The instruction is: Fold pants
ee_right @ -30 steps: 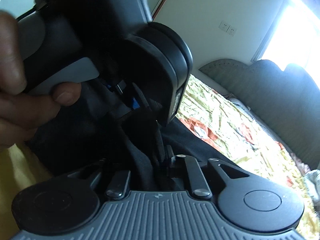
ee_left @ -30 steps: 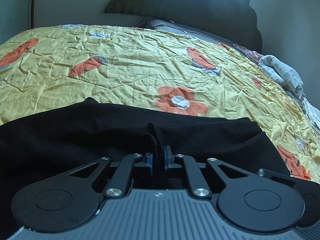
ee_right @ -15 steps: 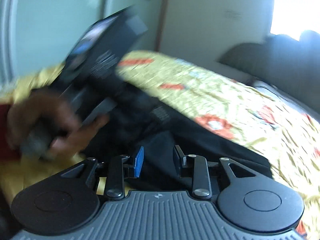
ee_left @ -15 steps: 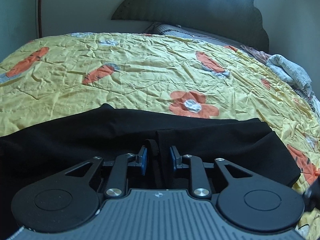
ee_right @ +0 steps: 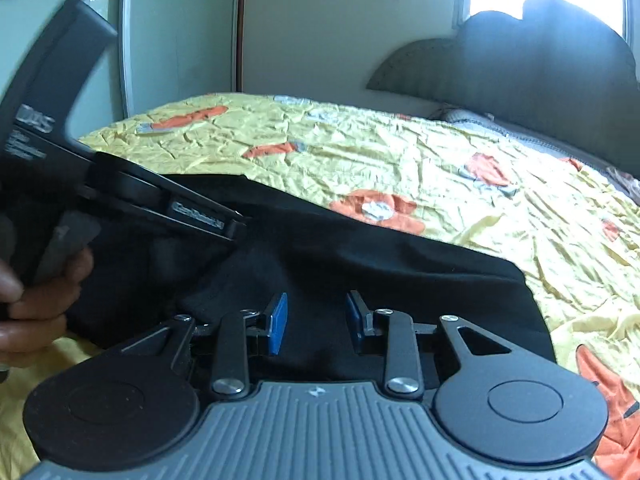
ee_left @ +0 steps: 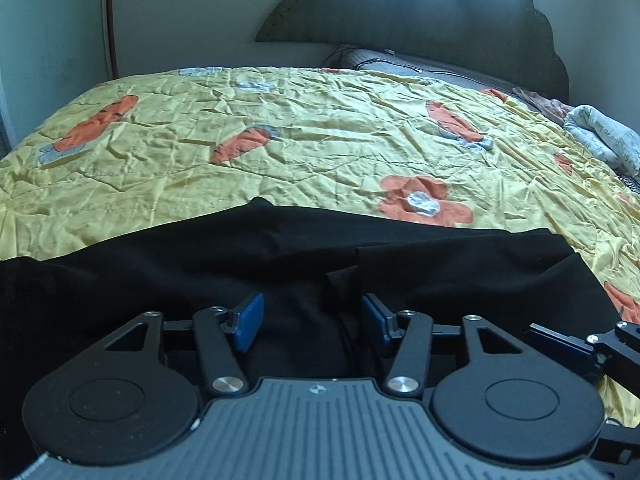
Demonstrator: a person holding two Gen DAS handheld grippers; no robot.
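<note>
Left wrist view: yellow bedspread with orange carrot and flower prints, dark scalloped headboard beyond it, crumpled pale cloth at bedspread's right edge. Black pants lie flat on the near part of the bedspread, folded edge and a small ridge in the middle. Left gripper jaws have just been opening, now wide, pants fabric between them but unpinched.

Right wrist view: same bedspread, headboard, wardrobe door behind. Left gripper body and a hand block the pants' left side. Pants spread dark, slightly rumpled. Right gripper jaws part-open over pants, gripping nothing.
</note>
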